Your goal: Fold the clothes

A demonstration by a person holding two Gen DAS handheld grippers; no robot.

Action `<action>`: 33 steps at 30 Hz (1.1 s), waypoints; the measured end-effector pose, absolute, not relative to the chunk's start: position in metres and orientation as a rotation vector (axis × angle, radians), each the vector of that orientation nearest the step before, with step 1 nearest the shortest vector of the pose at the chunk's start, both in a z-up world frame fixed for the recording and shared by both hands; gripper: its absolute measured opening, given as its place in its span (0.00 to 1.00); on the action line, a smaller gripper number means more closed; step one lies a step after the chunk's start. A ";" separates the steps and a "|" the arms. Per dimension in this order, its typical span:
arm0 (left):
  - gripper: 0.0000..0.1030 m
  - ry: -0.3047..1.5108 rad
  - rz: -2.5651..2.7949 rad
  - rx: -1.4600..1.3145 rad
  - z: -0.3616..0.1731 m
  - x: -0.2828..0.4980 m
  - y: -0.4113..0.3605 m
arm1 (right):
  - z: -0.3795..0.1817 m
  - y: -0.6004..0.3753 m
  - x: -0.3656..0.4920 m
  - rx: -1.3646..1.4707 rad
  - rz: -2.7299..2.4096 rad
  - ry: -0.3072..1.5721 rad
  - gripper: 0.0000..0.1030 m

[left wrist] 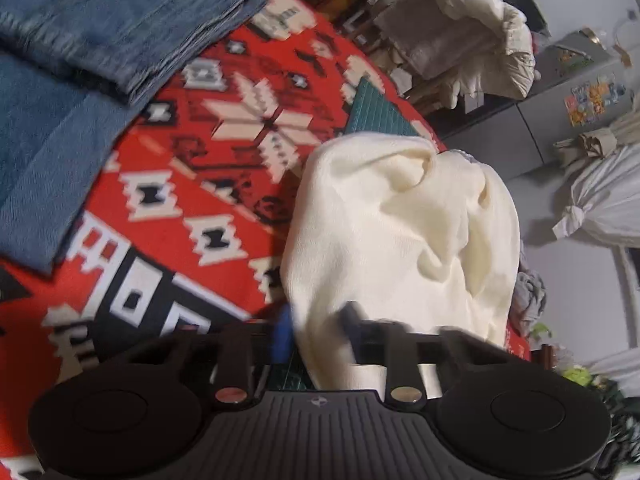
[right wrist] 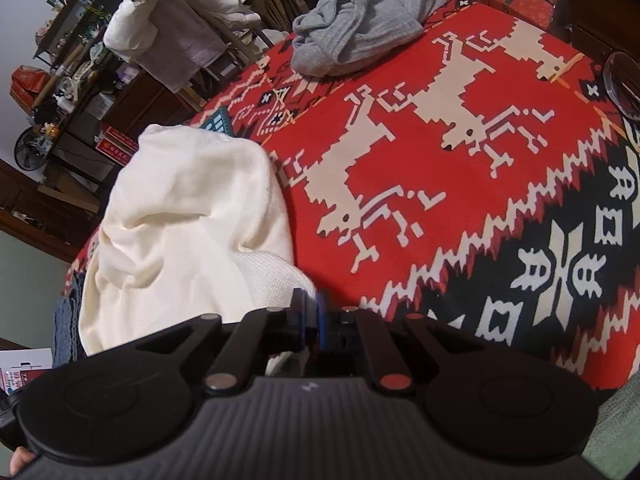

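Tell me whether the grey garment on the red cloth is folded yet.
No. In the right wrist view the grey garment lies crumpled in a heap at the far edge of the red cloth.

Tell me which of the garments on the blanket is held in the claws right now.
The cream garment. Both the left claw and the right claw pinch its edge. The blue jeans lie folded and the grey garment sits crumpled, both untouched.

Jeans (left wrist: 120,20) left of sweater (left wrist: 400,220)
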State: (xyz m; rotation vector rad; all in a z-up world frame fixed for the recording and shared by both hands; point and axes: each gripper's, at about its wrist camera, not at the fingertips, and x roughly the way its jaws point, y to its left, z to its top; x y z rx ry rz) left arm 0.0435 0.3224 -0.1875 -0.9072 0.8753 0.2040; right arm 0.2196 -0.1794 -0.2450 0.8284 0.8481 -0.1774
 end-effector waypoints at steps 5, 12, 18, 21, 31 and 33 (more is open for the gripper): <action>0.07 0.751 0.232 -0.726 -0.149 0.038 0.313 | -0.243 -0.179 0.219 0.832 -0.149 0.802 0.06; 0.07 0.666 0.318 -0.677 -0.135 0.030 0.324 | -0.250 -0.178 0.226 0.849 -0.127 0.792 0.01; 0.28 0.720 0.314 -0.892 -0.153 0.021 0.341 | -0.250 -0.177 0.225 0.870 -0.106 0.780 0.07; 0.35 0.751 0.313 -0.916 -0.154 0.015 0.340 | -0.248 -0.175 0.224 0.862 -0.098 0.772 0.08; 0.35 0.866 0.246 -0.900 -0.155 0.008 0.323 | -0.230 -0.159 0.211 0.931 -0.058 0.837 0.33; 0.35 0.905 0.228 -0.903 -0.160 0.010 0.320 | -0.231 -0.154 0.210 0.958 -0.058 0.861 0.33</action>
